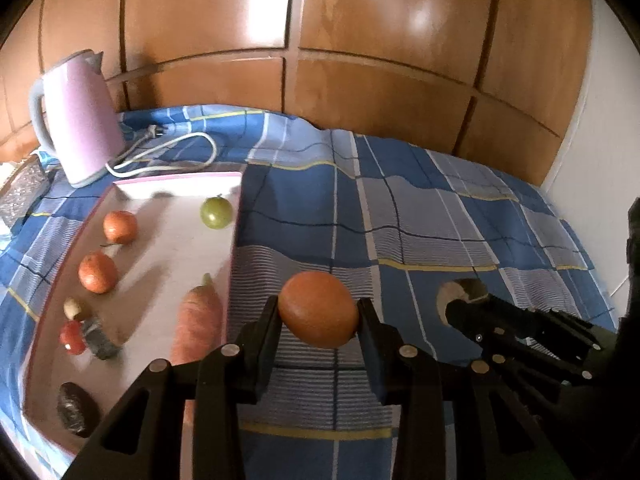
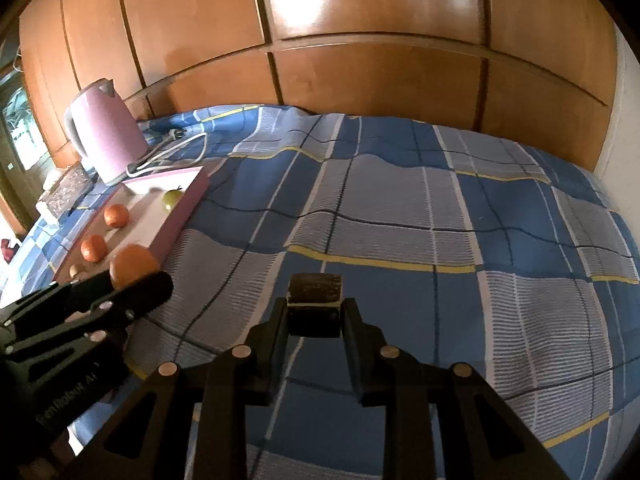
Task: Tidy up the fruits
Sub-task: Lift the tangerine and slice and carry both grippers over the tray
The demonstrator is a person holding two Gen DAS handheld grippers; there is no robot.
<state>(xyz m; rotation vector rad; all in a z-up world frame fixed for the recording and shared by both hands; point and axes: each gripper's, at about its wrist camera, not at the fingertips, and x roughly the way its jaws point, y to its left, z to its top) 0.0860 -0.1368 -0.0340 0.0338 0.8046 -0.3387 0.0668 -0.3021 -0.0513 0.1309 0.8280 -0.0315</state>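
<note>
My left gripper [image 1: 319, 312] is shut on an orange fruit [image 1: 318, 309] and holds it above the checked cloth, just right of the pink tray [image 1: 164, 236]. The tray holds two small oranges [image 1: 120, 227], a green fruit [image 1: 216, 212], a carrot [image 1: 197, 320], a red fruit [image 1: 72, 337], a dark avocado [image 1: 77, 409] and small bits. My right gripper [image 2: 315, 312] is shut on a dark cube-shaped piece [image 2: 315, 304] over the cloth. In the right wrist view the left gripper [image 2: 136, 280] with its orange fruit [image 2: 134, 265] sits at the left, beside the tray [image 2: 180, 212].
A pink electric kettle [image 1: 82, 120] with a white cord [image 1: 168, 156] stands behind the tray. A wooden panelled wall [image 1: 320, 40] backs the blue checked cloth [image 1: 440, 220]. A dark patterned box [image 2: 66, 188] lies left of the tray.
</note>
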